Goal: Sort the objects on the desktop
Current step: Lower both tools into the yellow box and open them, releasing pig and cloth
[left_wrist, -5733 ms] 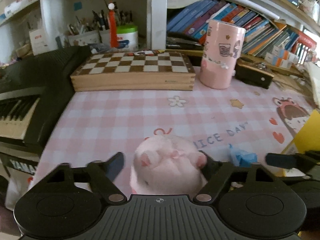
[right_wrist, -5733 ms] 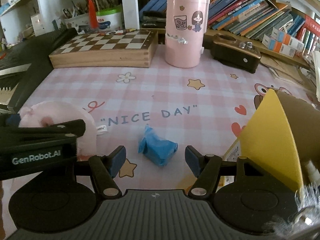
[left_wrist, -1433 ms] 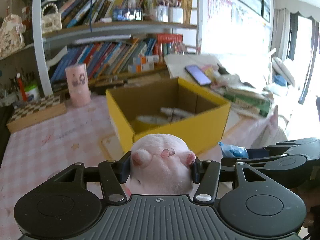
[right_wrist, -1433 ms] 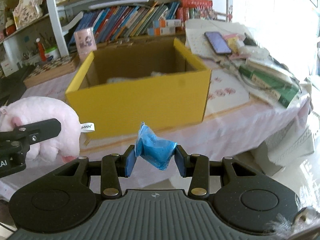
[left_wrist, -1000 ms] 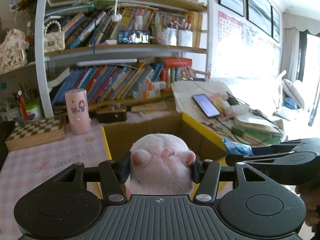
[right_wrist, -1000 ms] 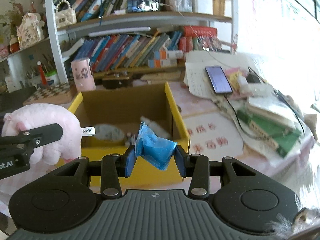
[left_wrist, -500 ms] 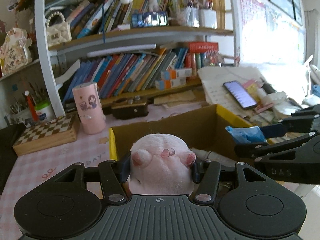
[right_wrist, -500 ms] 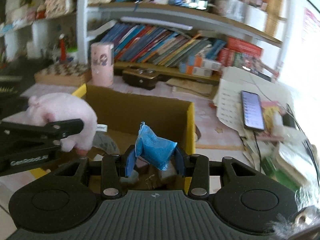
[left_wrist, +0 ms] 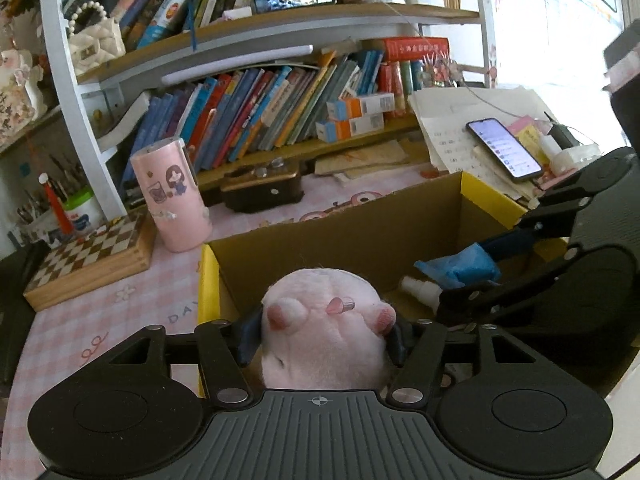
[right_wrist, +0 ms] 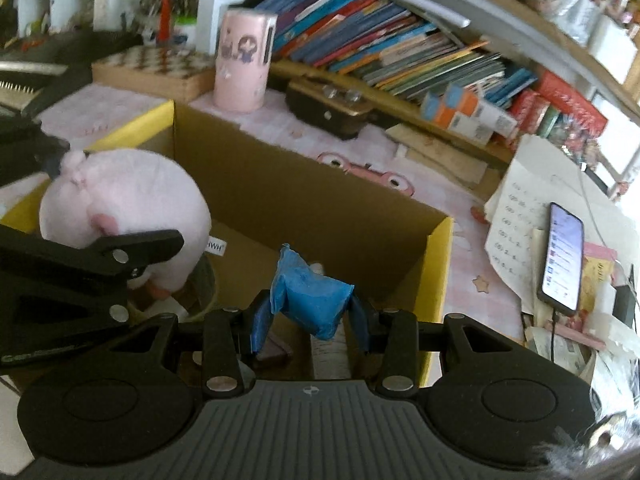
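A pink plush toy (left_wrist: 326, 328) is pinched between the two fingers (left_wrist: 249, 336) of the left gripper (left_wrist: 323, 334), which are pressed into its sides. The toy fills the gap between them, and its small pink feet and a short tail nub are turned toward the left wrist camera. In the right wrist view the same toy (right_wrist: 124, 196) is seen side-on above the left end of the open yellow cardboard box (right_wrist: 438, 264); its long axis lies roughly level, and a white label hangs from its underside.

A crumpled blue packet (right_wrist: 312, 294) is clamped between the blue-padded fingers (right_wrist: 262, 320) of the right gripper (right_wrist: 310, 320), closed against both of its sides. One peaked corner stands up on its left, and the bulk slopes down to the right, so its long axis runs across the fingers. In the left wrist view the packet (left_wrist: 460, 268) is seen held over the right part of the box (left_wrist: 208, 280), above a white spray bottle (left_wrist: 420, 288) lying on the box floor.

The box stands on the bench (left_wrist: 100, 320), which is covered in pink check cloth. Behind it a pink cylinder holder (left_wrist: 170, 196), a wooden chessboard box (left_wrist: 90, 256) and a dark case (left_wrist: 260, 190) are seen, and a phone (left_wrist: 504, 148) rests on papers to the right.
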A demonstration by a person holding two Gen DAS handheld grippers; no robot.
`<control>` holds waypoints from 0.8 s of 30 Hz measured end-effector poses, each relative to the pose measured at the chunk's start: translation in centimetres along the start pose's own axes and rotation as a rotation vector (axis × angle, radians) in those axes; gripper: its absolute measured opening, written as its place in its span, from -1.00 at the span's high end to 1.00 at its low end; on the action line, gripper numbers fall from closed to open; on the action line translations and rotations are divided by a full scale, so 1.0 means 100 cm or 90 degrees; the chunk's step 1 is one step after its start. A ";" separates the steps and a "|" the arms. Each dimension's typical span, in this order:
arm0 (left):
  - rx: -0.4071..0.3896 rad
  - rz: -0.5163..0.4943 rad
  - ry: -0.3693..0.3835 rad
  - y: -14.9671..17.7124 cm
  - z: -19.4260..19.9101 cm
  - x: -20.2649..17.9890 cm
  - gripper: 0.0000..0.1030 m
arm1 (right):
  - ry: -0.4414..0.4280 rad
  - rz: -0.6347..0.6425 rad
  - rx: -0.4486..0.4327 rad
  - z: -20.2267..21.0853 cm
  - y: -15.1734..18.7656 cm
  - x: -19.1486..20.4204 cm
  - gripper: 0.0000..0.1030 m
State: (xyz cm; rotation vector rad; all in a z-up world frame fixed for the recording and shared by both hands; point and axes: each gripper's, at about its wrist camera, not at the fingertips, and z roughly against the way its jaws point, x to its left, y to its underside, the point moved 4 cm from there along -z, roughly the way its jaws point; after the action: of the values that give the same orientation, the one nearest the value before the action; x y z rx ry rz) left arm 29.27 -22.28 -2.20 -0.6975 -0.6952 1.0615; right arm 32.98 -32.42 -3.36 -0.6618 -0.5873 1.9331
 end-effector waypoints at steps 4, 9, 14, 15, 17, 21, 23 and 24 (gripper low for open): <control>0.007 -0.003 -0.012 -0.001 -0.002 0.000 -0.41 | -0.010 0.024 0.029 -0.009 0.001 0.001 0.25; -0.018 0.005 -0.045 -0.005 0.007 0.004 -0.80 | -0.008 0.054 0.038 -0.010 0.004 0.004 0.24; -0.072 0.037 -0.024 -0.011 0.030 0.006 -0.93 | -0.010 0.053 0.035 -0.010 0.004 0.004 0.24; -0.084 0.043 -0.023 -0.012 0.035 0.007 -0.94 | -0.011 0.054 0.034 -0.010 0.003 0.004 0.24; -0.105 0.059 -0.020 -0.012 0.047 0.008 -0.97 | -0.013 0.054 0.032 -0.010 0.004 0.004 0.23; -0.134 0.097 -0.014 -0.009 0.068 0.012 -1.00 | -0.019 0.052 0.023 -0.007 0.003 0.004 0.02; -0.138 0.114 -0.019 -0.006 0.076 0.016 -1.00 | -0.019 0.048 0.012 -0.004 0.002 0.004 -0.13; -0.139 0.121 -0.024 -0.004 0.079 0.018 -1.00 | -0.020 0.046 0.006 -0.003 0.002 0.004 -0.21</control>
State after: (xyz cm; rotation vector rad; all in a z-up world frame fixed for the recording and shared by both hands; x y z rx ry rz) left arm 23.84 -19.38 3.16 -0.9481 -0.7964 1.1858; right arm 32.91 -32.08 -3.75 -0.6554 -0.5804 2.0159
